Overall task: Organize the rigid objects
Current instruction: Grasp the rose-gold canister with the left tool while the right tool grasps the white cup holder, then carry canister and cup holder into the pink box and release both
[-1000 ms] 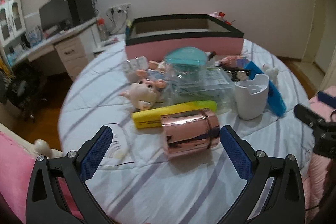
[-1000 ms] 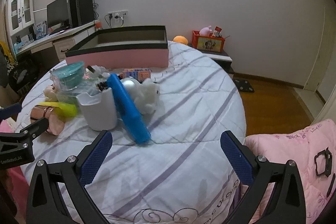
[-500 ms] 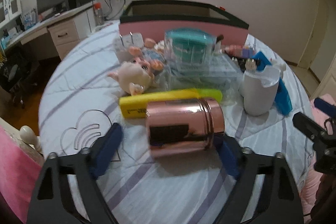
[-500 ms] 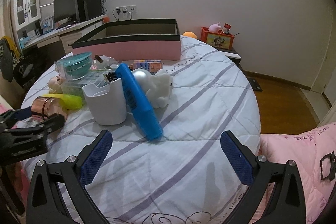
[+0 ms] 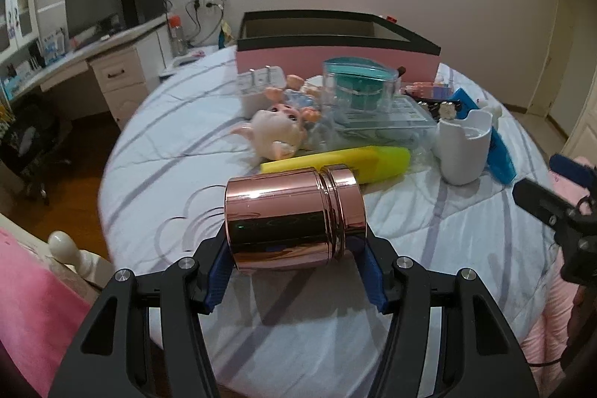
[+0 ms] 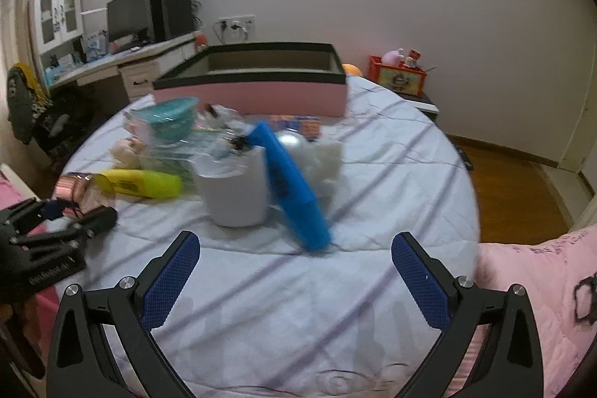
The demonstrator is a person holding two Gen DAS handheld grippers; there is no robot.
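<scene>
My left gripper (image 5: 294, 271) is shut on a rose-gold metal canister (image 5: 294, 217) lying on its side, held just above the bed. The canister also shows at the left of the right wrist view (image 6: 72, 185). Behind it lie a yellow highlighter-shaped case (image 5: 335, 161), a pink pig toy (image 5: 276, 133), a teal-lidded clear container (image 5: 358, 88), a white cup (image 5: 464, 152) and a blue case (image 6: 291, 185). A pink storage box (image 5: 335, 43) with a dark rim stands open at the back. My right gripper (image 6: 294, 282) is open and empty, above bare quilt in front of the white cup (image 6: 235, 193).
The bed is round with a striped white quilt (image 6: 373, 193). A desk with a monitor (image 5: 93, 6) stands at the left. A pink blanket (image 6: 541, 286) lies at the right. A white plush toy (image 6: 324, 155) sits behind the blue case. A wooden floor (image 6: 522, 181) lies to the right.
My left gripper moved forward around the rose-gold canister, closed on its ends and lifted it slightly. My right gripper drifted a little closer to the cup and stayed open.
</scene>
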